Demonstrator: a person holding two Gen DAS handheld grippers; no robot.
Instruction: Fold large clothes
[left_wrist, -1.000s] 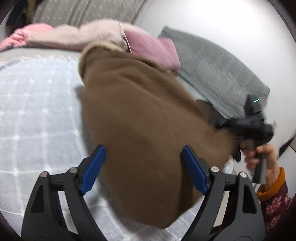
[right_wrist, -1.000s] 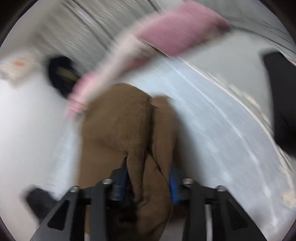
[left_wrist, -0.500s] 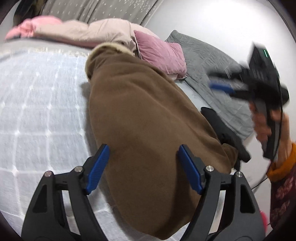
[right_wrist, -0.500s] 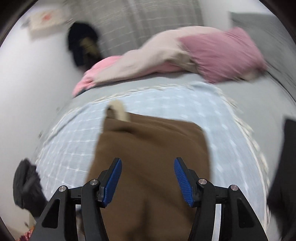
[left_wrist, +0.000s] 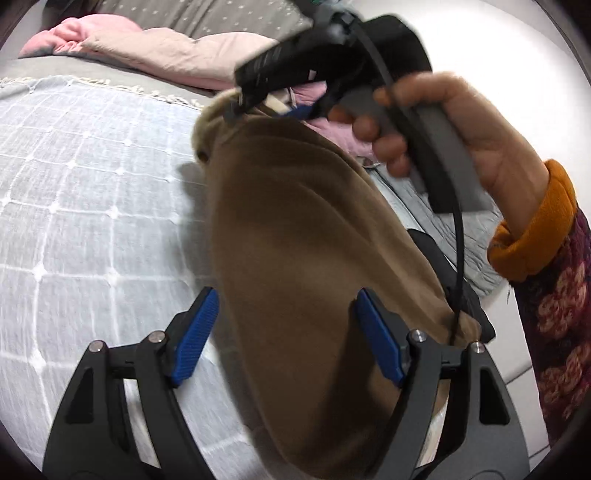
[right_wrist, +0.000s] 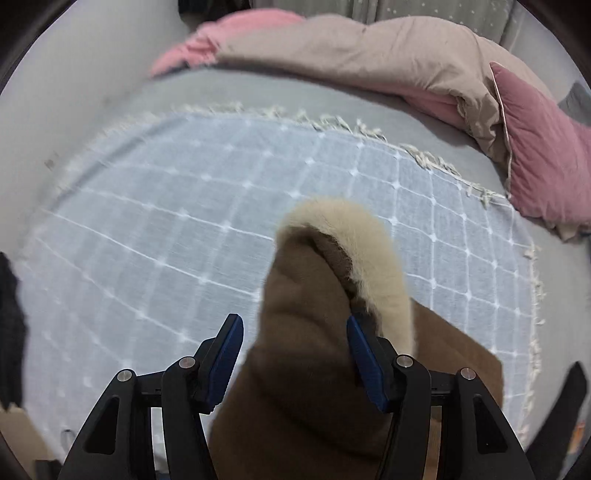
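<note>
While the brown fleece garment with the cream pile collar (right_wrist: 354, 254) lies lengthwise on the pale blue grid-woven blanket (right_wrist: 155, 206), collar at the far end, I note both tools gaping over it. My left gripper (left_wrist: 284, 339) hangs at the near hem, jaws wide, having just narrowed a little; cloth runs under the gap but neither pad presses it. My right gripper (right_wrist: 295, 360), in my right hand (left_wrist: 476, 136), sits over the collar end, jaws recently widened and roughly half apart. Brown cloth rises between its blue pads (right_wrist: 364, 363); the right pad sits against the fleece, the left stands clear, so I read no grip.

Handling, as I judge it: thick, soft, fairly weighty, not slippery. It will drape and slump, hold a fold loosely. Best hold looks like the doubled collar edge or a hem corner, not the slack middle.

Hard to make out: sleeves are tucked out of sight; the near hem is cut off by the tool body. A black item (left_wrist: 443, 258) beside the garment's right edge is half hidden. Far bedding, a beige-and-pink quilt (right_wrist: 369, 48), lies well apart.
</note>
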